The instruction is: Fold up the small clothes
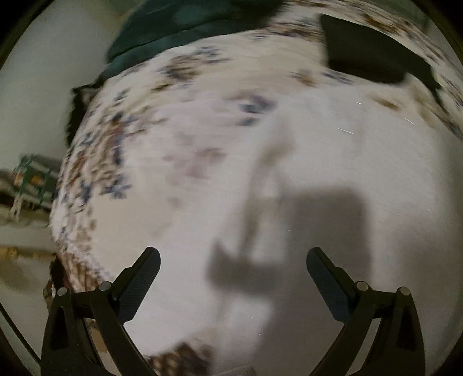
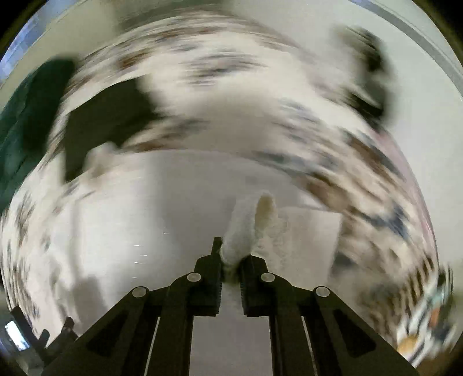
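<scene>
A white fuzzy garment [image 1: 303, 173] lies spread on a floral-patterned cloth [image 1: 115, 150]. My left gripper [image 1: 233, 260] is open above the white garment, holding nothing; its shadow falls on the cloth. In the right wrist view my right gripper [image 2: 231, 260] is shut on a bunched fold of the white garment [image 2: 249, 228], which sticks up between the fingers. The rest of the white garment [image 2: 144, 217] lies flat beyond it. Both views are motion-blurred.
A folded black garment [image 1: 367, 52] lies at the far right, also in the right wrist view [image 2: 107, 121]. A dark green garment [image 1: 173, 26] lies at the far edge. Another dark item [image 2: 367, 86] sits far right. A pale floor [image 1: 34, 86] surrounds the surface.
</scene>
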The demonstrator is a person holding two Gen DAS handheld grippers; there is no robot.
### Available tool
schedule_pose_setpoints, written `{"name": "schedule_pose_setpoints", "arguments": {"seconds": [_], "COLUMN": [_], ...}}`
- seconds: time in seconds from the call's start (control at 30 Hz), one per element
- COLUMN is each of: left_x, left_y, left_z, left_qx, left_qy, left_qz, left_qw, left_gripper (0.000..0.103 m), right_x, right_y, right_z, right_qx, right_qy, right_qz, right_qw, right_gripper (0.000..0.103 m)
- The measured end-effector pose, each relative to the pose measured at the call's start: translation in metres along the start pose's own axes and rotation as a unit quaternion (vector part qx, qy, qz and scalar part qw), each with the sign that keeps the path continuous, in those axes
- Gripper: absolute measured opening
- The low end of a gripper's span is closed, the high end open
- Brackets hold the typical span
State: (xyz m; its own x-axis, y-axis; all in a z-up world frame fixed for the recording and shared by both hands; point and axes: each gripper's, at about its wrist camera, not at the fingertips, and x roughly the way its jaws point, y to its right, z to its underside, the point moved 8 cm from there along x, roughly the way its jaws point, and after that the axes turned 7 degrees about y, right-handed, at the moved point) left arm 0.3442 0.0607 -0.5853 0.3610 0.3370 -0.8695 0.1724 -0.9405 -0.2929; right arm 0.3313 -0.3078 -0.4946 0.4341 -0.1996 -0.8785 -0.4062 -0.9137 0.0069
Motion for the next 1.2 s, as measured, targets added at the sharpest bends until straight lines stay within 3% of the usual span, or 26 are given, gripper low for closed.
{"name": "schedule_pose_setpoints", "arguments": {"seconds": [0.13, 0.2, 0.3, 0.4, 0.5, 0.57, 0.6, 0.63, 0.67, 0.77, 0.97, 1.1, 1.13, 1.2], "left_x": [0.020, 0.028, 0.041, 0.048, 0.050, 0.046, 0.043, 0.038, 0.035, 0.028, 0.032, 0.053, 0.061, 0.071], "left_y": [-0.055, -0.078, -0.104, -0.113, -0.126, -0.137, -0.143, -0.154, -0.162, -0.183, -0.221, -0.235, -0.236, -0.229], "left_z": [0.002, 0.005, 0.013, 0.022, 0.030, 0.036, 0.040, 0.046, 0.050, 0.067, 0.129, 0.180, 0.193, 0.203], "left_qx": [-0.043, -0.054, -0.070, -0.077, -0.084, -0.093, -0.098, -0.110, -0.120, -0.141, -0.186, -0.235, -0.255, -0.270], "left_qy": [-0.010, -0.012, -0.019, -0.029, -0.039, -0.039, -0.042, -0.045, -0.047, -0.057, -0.100, -0.151, -0.165, -0.174], "left_qz": [-0.029, -0.042, -0.050, -0.049, -0.037, -0.028, -0.021, -0.012, -0.005, 0.019, 0.040, 0.070, 0.085, 0.113], "left_qw": [0.9986, 0.9976, 0.9961, 0.9955, 0.9950, 0.9945, 0.9940, 0.9928, 0.9917, 0.9882, 0.9767, 0.9575, 0.9489, 0.9402], "left_gripper": [0.103, 0.103, 0.103, 0.103, 0.103, 0.103, 0.103, 0.103, 0.103, 0.103, 0.103, 0.100, 0.098, 0.094], "right_x": [0.055, 0.078, 0.092, 0.106, 0.111, 0.100, 0.090, 0.080, 0.072, 0.044, 0.036, 0.044, 0.045, 0.047], "right_y": [-0.169, -0.231, -0.305, -0.334, -0.329, -0.315, -0.303, -0.288, -0.274, -0.227, -0.132, -0.094, -0.088, -0.081], "right_z": [0.005, 0.024, 0.051, 0.068, 0.073, 0.067, 0.063, 0.059, 0.055, 0.056, 0.095, 0.129, 0.137, 0.145], "right_qx": [-0.112, -0.168, -0.239, -0.283, -0.263, -0.215, -0.176, -0.145, -0.123, -0.081, -0.045, -0.032, -0.030, -0.034], "right_qy": [-0.033, -0.050, -0.049, -0.046, -0.075, -0.103, -0.114, -0.118, -0.119, -0.116, -0.152, -0.188, -0.194, -0.197], "right_qz": [-0.031, -0.034, -0.030, -0.011, -0.026, -0.086, -0.124, -0.147, -0.159, -0.160, -0.095, -0.059, -0.055, -0.049], "right_qw": [0.993, 0.984, 0.969, 0.958, 0.961, 0.967, 0.970, 0.971, 0.972, 0.977, 0.983, 0.980, 0.979, 0.979], "right_gripper": [0.010, 0.010, 0.009, 0.010, 0.017, 0.047, 0.054, 0.065, 0.070, 0.074, 0.074, 0.074, 0.074, 0.074]}}
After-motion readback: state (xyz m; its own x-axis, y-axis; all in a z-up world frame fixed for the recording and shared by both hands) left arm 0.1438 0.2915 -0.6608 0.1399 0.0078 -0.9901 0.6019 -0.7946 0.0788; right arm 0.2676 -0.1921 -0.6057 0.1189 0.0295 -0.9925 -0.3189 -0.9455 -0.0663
